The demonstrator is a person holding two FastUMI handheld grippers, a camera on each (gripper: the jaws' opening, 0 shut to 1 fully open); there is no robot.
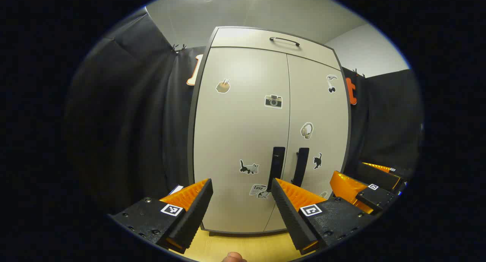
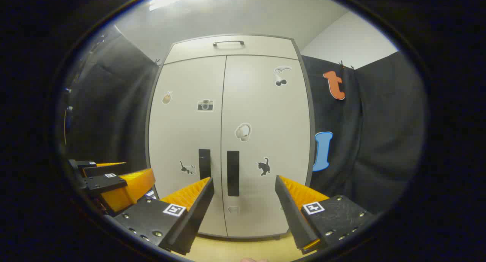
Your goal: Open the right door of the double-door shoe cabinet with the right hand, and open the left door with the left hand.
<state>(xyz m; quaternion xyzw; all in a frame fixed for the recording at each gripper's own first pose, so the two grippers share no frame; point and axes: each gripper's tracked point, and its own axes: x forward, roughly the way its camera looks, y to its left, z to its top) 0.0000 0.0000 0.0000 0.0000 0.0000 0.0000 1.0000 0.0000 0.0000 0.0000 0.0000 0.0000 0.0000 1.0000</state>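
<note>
A pale double-door shoe cabinet (image 1: 243, 140) (image 2: 228, 140) stands straight ahead with both doors closed and stickers on them. Two black vertical handles sit beside the centre seam: the left door handle (image 1: 277, 167) (image 2: 204, 164) and the right door handle (image 1: 301, 166) (image 2: 232, 173). My left gripper (image 1: 242, 186) is open, a short way in front of the left door, nothing between its fingers. My right gripper (image 2: 244, 184) is open too, facing the right door handle and apart from it. The right gripper's orange fingers (image 1: 353, 188) appear at the lower right of the left gripper view.
A top drawer with a thin bar handle (image 1: 284, 41) (image 2: 228, 43) crowns the cabinet. Black cloth walls close in on both sides. The cabinet stands on a light wooden surface (image 1: 243, 245) (image 2: 235, 248). A fingertip (image 1: 233, 257) peeks in at the bottom edge.
</note>
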